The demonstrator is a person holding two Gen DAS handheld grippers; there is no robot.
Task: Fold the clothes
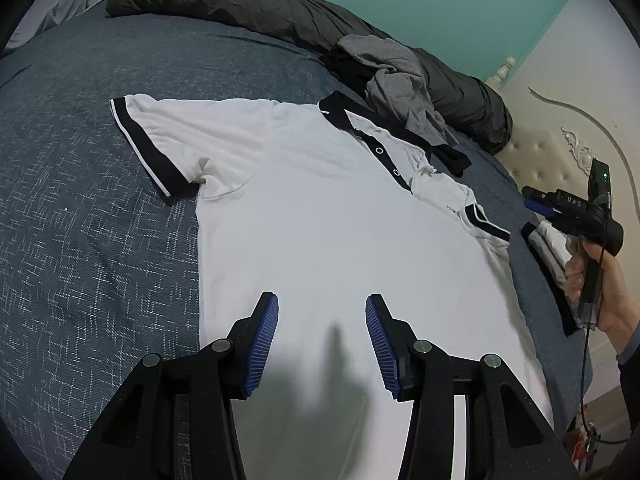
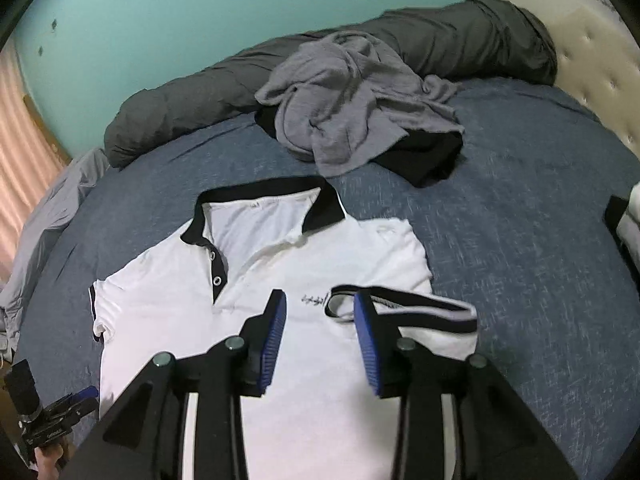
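Observation:
A white polo shirt (image 1: 320, 208) with a black collar (image 2: 276, 192) and black-banded cuffs lies face up on the blue bedspread (image 1: 88, 216). One sleeve (image 1: 160, 140) is spread flat. The other sleeve (image 2: 420, 316) is folded in over the chest. My left gripper (image 1: 322, 320) hovers open above the shirt's lower body, nothing between its fingers. My right gripper (image 2: 320, 312) is open just above the chest, its right finger (image 2: 366, 340) beside the folded sleeve's cuff. A hand (image 1: 612, 304) holds it at the shirt's side.
A crumpled grey garment (image 2: 352, 100) lies on a black one (image 2: 424, 156) beyond the collar. A rolled dark duvet (image 2: 440, 40) lines the far edge along the teal wall. A folded black-and-white item (image 1: 552, 256) sits by the tufted headboard (image 1: 552, 152).

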